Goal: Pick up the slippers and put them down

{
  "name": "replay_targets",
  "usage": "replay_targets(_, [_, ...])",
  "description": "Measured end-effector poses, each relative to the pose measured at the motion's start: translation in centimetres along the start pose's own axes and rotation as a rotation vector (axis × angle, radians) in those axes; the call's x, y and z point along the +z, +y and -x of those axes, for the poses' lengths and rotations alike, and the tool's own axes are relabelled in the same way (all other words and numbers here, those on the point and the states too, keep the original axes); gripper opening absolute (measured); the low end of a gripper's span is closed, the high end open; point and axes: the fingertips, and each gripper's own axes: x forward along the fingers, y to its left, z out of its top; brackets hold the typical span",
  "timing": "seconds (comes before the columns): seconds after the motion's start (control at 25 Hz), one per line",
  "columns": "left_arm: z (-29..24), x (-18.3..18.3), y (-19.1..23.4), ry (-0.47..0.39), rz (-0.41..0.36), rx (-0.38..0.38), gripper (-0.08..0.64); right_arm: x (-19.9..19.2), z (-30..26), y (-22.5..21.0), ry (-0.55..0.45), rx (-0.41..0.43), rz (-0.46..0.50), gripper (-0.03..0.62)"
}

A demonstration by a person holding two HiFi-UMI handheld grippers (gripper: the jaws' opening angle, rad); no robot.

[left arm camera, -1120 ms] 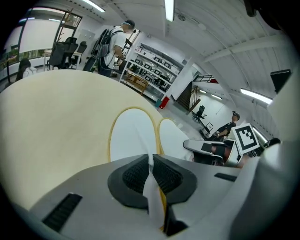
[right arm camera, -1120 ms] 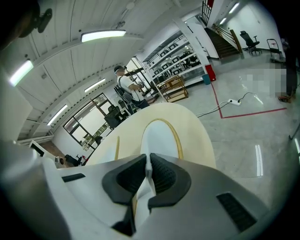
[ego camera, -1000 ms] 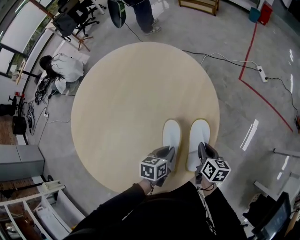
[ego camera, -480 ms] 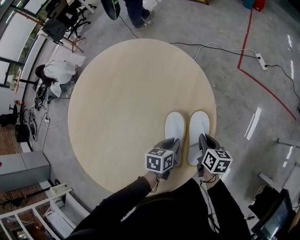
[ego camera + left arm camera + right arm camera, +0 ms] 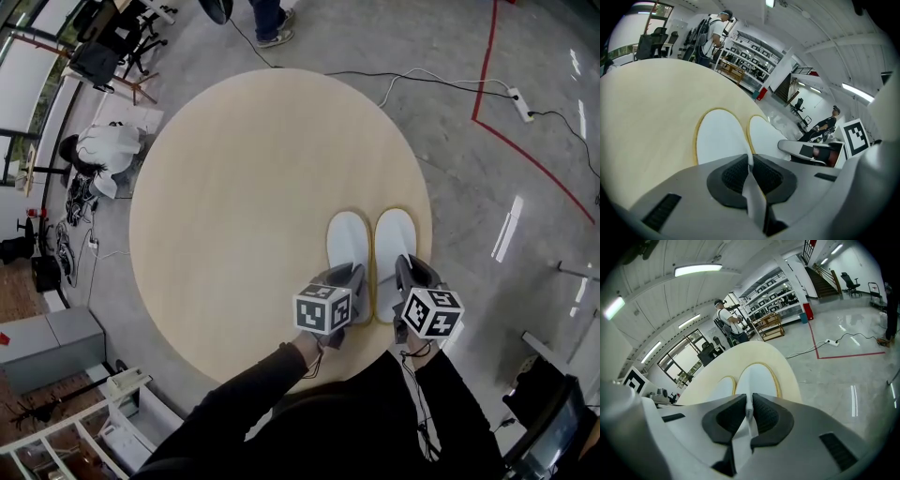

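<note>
Two white slippers with yellow rims lie side by side on the round beige table (image 5: 244, 187), close to its near right edge. My left gripper (image 5: 351, 278) is shut on the heel edge of the left slipper (image 5: 347, 242); a thin white edge shows between its pads (image 5: 736, 173). My right gripper (image 5: 405, 272) is shut on the heel edge of the right slipper (image 5: 395, 246). The left gripper (image 5: 750, 161) view shows the left slipper (image 5: 717, 138) and the right slipper (image 5: 764, 136). In the right gripper (image 5: 749, 404) view, the right slipper (image 5: 757, 378) lies straight ahead.
A person (image 5: 267, 19) stands beyond the table's far side. Another person (image 5: 98, 150) crouches on the floor at the left. A cable with a power strip (image 5: 514, 94) and a red floor line (image 5: 525, 150) lie to the right. Shelving (image 5: 750, 51) stands in the background.
Both grippers, still shut on the slippers' heels, have moved a little farther in over the table from its near edge, taking the slippers along.
</note>
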Motion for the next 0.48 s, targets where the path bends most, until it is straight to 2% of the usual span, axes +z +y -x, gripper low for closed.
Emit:
replay_targets(0.12, [-0.20, 0.16, -0.12, 0.005, -0.033, -0.008, 0.032, -0.09, -0.38, 0.21, 0.004, 0.000, -0.003, 0.028])
replay_targets(0.28, [-0.17, -0.20, -0.13, 0.007, -0.036, -0.005, 0.032, -0.34, -0.37, 0.22, 0.005, -0.009, 0.010, 0.033])
replay_targets(0.32, [-0.14, -0.19, -0.08, 0.006, -0.036, -0.002, 0.034, -0.33, -0.38, 0.25, 0.005, -0.010, 0.011, 0.050])
replay_targets(0.4, [-0.01, 0.00, 0.14, 0.000, -0.030, 0.005, 0.043, -0.23, -0.43, 0.44, 0.008, -0.009, 0.012, 0.128])
replay_targets(0.48, [0.20, 0.16, 0.48, -0.004, -0.018, 0.012, 0.129, -0.20, -0.46, 0.77, 0.010, -0.010, 0.015, 0.168])
